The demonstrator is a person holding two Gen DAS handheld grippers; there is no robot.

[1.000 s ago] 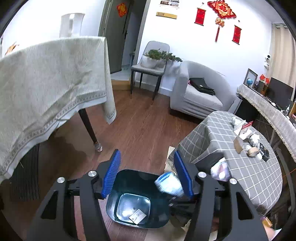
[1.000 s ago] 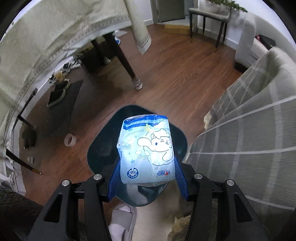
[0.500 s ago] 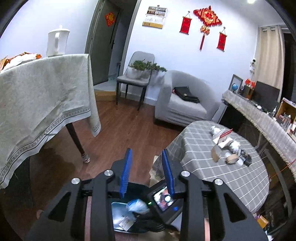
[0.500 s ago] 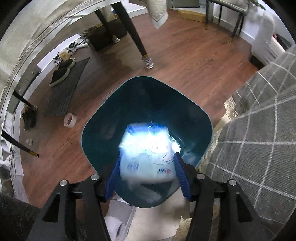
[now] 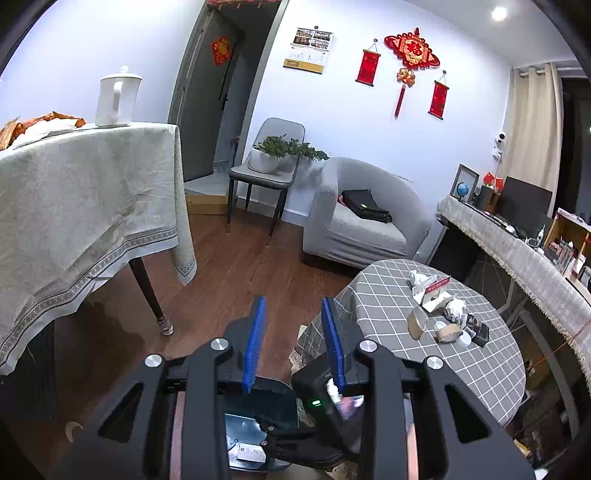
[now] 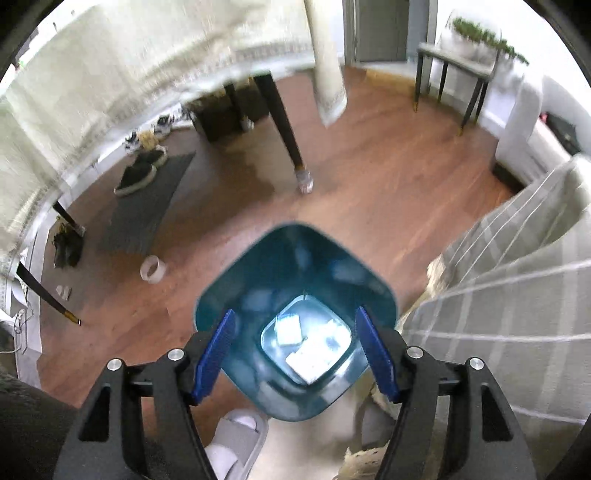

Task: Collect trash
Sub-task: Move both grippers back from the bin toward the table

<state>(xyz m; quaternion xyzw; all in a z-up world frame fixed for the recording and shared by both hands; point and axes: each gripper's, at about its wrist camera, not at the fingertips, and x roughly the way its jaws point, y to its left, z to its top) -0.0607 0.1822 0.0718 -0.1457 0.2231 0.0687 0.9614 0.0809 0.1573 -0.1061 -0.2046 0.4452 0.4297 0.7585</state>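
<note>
Crumpled paper (image 5: pixel 455 308) on the bench (image 5: pixel 491 365): we judge it light, soft; pinch anywhere. Right hand-held gripper (image 6: pixel 295 350) just widened, empty; left hand-held gripper (image 5: pixel 291 343) narrowed, empty.

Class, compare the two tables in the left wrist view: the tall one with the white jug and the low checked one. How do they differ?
The tall table wears a plain beige cloth with a patterned border; the low table a grey checked cloth. The tall one carries a white jug; the low one scattered trash. Both are cloth-covered.

bright ceiling light (image 5: pixel 499 13), fisheye-bent edges, right wrist view motion-blurred.
</note>
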